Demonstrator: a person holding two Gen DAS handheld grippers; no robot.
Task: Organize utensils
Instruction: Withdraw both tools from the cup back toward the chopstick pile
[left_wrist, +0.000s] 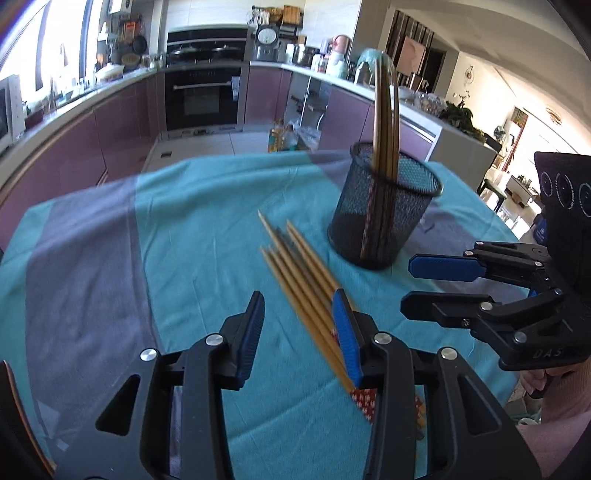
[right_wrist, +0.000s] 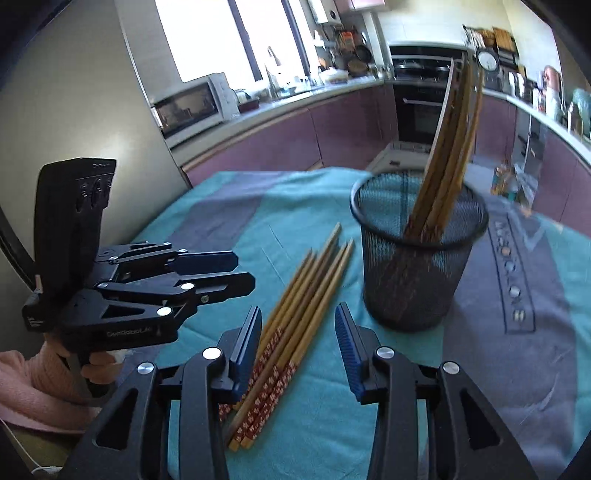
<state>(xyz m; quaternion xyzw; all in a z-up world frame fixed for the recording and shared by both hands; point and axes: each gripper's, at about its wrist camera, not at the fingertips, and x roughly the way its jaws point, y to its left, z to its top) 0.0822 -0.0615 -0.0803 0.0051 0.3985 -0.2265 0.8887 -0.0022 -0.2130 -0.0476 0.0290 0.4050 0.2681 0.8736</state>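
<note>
Several loose wooden chopsticks (left_wrist: 291, 258) with red patterned ends lie bundled on the teal cloth. A black mesh cup (left_wrist: 384, 214) stands just beyond them with several chopsticks (left_wrist: 386, 110) upright in it. My left gripper (left_wrist: 299, 306) hangs open over the bundle's handle end, and the sticks pass under its right finger. My right gripper (left_wrist: 410, 284) hovers open to the right of the bundle. In the right wrist view, the right gripper (right_wrist: 298, 317) straddles the loose chopsticks (right_wrist: 306, 288) without touching them. There the cup (right_wrist: 417, 266) stands to the right and the left gripper (right_wrist: 243, 273) on the left, held by a hand in a pink sleeve.
A teal and grey tablecloth (left_wrist: 184, 221) covers the table, whose far edge lies just behind the cup. Beyond it are purple kitchen cabinets, an oven (left_wrist: 203, 96) and a crowded counter. A microwave (right_wrist: 192, 107) sits on the counter at the left.
</note>
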